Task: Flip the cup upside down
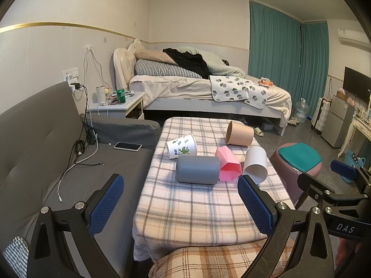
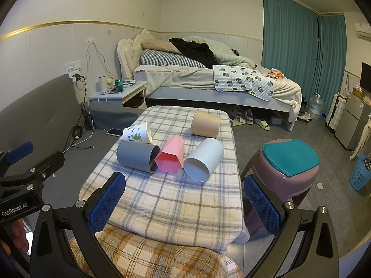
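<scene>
Several cups lie on their sides on a plaid-covered table [image 1: 192, 210] [image 2: 176, 203]: a grey cup [image 1: 197, 169] [image 2: 136, 156], a pink faceted cup [image 1: 227, 166] [image 2: 170, 156], a white cup [image 1: 255, 163] [image 2: 204, 158], a white cup with green leaves [image 1: 182, 146] [image 2: 138, 133] and a tan cup [image 1: 240, 133] [image 2: 206, 123]. My left gripper [image 1: 180, 199] is open and empty, short of the grey cup. My right gripper [image 2: 184, 199] is open and empty, short of the white cup.
A grey sofa [image 1: 69, 162] with a phone [image 1: 127, 146] and cables lies to the left. A purple stool with a teal cushion [image 2: 287, 162] stands right of the table. A bed [image 1: 208, 88], a nightstand and a blue basket [image 2: 359, 173] are farther off.
</scene>
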A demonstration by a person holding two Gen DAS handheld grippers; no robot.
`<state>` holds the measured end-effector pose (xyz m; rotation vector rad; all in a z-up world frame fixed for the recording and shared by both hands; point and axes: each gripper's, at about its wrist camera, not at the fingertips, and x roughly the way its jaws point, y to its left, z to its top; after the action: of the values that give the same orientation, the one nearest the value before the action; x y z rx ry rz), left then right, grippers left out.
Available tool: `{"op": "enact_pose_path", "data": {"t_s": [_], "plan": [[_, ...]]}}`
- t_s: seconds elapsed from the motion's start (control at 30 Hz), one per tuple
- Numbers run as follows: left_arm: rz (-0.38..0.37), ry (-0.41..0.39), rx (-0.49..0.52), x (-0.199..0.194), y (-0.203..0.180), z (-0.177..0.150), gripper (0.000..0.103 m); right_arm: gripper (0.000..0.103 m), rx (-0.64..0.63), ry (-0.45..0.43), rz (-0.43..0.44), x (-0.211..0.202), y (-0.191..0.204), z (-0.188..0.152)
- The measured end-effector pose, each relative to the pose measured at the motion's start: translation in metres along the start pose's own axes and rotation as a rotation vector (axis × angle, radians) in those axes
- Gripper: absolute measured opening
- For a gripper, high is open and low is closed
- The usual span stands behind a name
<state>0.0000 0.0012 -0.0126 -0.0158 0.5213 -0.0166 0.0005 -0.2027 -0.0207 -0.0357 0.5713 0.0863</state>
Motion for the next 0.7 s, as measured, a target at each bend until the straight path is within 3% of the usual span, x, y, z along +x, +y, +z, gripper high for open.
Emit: {"op": "enact_pose_path", "data": {"t_s": [0.7], "plan": [[0.000,0.008,-0.001,0.0038,-0.0021,-0.0073,0.102,0.103,0.001,0.001,0.001,0.0009,0.0006,-0.0004]]}}
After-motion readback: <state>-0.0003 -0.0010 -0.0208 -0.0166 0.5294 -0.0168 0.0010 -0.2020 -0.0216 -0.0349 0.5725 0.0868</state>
